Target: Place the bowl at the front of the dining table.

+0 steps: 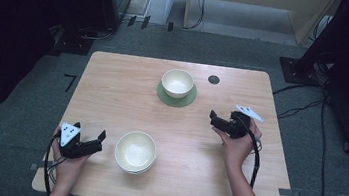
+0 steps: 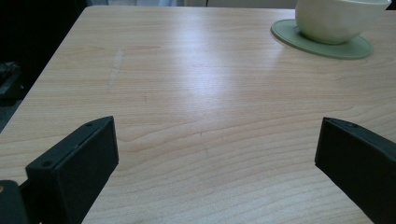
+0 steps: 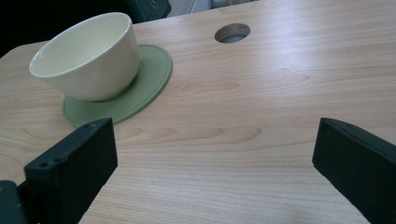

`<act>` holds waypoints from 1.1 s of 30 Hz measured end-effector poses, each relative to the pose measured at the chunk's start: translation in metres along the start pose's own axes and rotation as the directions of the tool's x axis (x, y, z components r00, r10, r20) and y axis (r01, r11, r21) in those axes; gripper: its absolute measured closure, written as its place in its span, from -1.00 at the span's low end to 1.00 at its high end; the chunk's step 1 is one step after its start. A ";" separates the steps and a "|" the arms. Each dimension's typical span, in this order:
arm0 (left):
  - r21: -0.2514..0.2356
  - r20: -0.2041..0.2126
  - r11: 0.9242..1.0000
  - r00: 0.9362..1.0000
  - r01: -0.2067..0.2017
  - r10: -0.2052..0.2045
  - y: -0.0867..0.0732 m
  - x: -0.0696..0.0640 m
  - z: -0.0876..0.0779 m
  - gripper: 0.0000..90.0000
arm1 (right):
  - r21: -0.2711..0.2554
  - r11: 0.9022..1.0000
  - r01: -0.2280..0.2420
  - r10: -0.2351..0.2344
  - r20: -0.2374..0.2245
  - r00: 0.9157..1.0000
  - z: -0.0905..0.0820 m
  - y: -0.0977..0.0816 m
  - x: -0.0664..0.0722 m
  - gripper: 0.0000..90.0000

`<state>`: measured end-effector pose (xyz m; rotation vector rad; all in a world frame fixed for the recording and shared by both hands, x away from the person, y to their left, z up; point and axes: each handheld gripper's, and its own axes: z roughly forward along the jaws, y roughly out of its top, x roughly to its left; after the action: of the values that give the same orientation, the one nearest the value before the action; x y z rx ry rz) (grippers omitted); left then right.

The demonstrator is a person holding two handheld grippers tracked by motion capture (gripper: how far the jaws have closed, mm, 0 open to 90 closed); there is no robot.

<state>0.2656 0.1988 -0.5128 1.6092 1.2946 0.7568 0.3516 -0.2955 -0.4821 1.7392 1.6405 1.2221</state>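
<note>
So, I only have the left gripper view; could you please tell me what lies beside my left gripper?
Observer: A cream near bowl sits just right of the left gripper, not touching it.
Operator: Thanks, and where is the right gripper?
Observer: The right gripper is at the right side of the table, jaws open, facing the far bowl on its green mat.
Operator: Anything else nearby?
Observer: A round hole in the table, right of that bowl.
</note>
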 end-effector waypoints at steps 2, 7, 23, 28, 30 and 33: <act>0.001 -0.001 1.000 1.000 0.000 0.000 0.000 0.000 0.000 -1.00 | -0.004 1.000 0.001 -0.001 0.003 1.000 -0.002 -0.001 -0.002 -0.99; 0.003 0.000 1.000 1.000 -0.001 0.001 0.000 0.000 0.000 -1.00 | -0.012 1.000 0.006 -0.006 0.012 1.000 -0.011 -0.006 -0.010 -0.99; 0.001 -0.004 1.000 1.000 -0.003 0.003 0.000 -0.001 0.000 -1.00 | -0.020 1.000 -0.011 0.013 0.053 0.999 -0.039 -0.024 -0.039 -0.99; 0.003 -0.005 1.000 1.000 -0.004 0.004 0.000 -0.001 0.000 -1.00 | -0.021 1.000 -0.015 0.016 0.064 0.998 -0.048 -0.029 -0.048 -0.99; 0.005 -0.005 1.000 1.000 -0.006 0.006 0.000 -0.001 0.000 -1.00 | -0.023 1.000 -0.016 0.017 0.065 0.998 -0.050 -0.031 -0.050 -0.99; 0.005 -0.005 1.000 1.000 -0.004 0.004 0.000 -0.001 0.000 -1.00 | -0.024 0.999 -0.021 0.023 0.072 0.997 -0.055 -0.035 -0.055 -0.99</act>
<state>0.2651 0.1981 -0.5127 1.6158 1.2984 0.7610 0.2923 -0.3550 -0.4986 1.7709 1.5632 1.1693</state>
